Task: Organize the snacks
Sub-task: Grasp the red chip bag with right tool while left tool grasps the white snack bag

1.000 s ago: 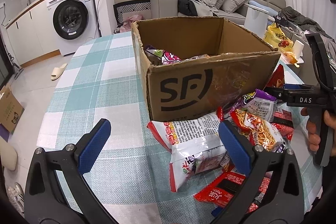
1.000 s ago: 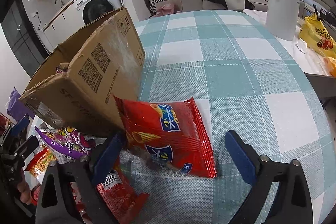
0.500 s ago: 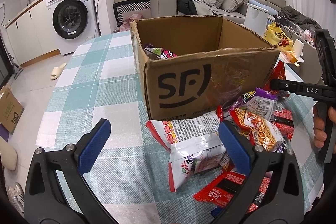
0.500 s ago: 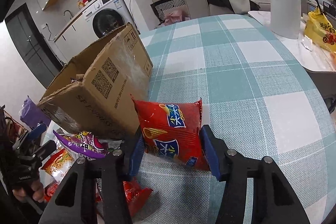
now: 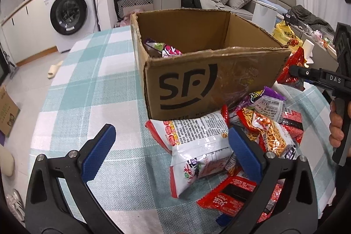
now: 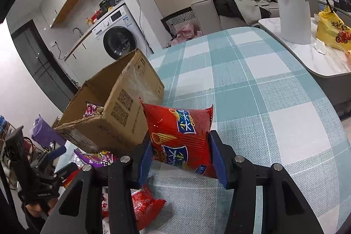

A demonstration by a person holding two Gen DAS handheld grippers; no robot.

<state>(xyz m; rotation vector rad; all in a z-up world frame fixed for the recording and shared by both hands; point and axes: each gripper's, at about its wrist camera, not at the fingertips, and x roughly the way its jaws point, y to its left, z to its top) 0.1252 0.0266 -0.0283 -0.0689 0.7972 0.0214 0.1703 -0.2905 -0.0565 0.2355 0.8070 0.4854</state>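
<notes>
An open cardboard box [image 5: 210,71] stands on the checked table, with a few snack packets inside [image 5: 163,48]. My right gripper [image 6: 181,159] is shut on a red chips bag [image 6: 179,135] and holds it above the table beside the box [image 6: 114,109]; the bag also shows in the left wrist view [image 5: 292,67]. My left gripper [image 5: 171,146] is open and empty, low over the table before a white snack bag [image 5: 197,146]. A pile of snack packets [image 5: 269,131] lies in front of the box.
The checked tablecloth [image 6: 252,84] covers the table. A white appliance [image 6: 294,14] and a yellow bag [image 6: 333,30] sit on a side table to the right. A sofa and a washing machine [image 5: 68,12] stand beyond.
My right gripper closed on the red chips bag and lifted it up off the table beside the box. My left gripper stayed open and nearly still.
</notes>
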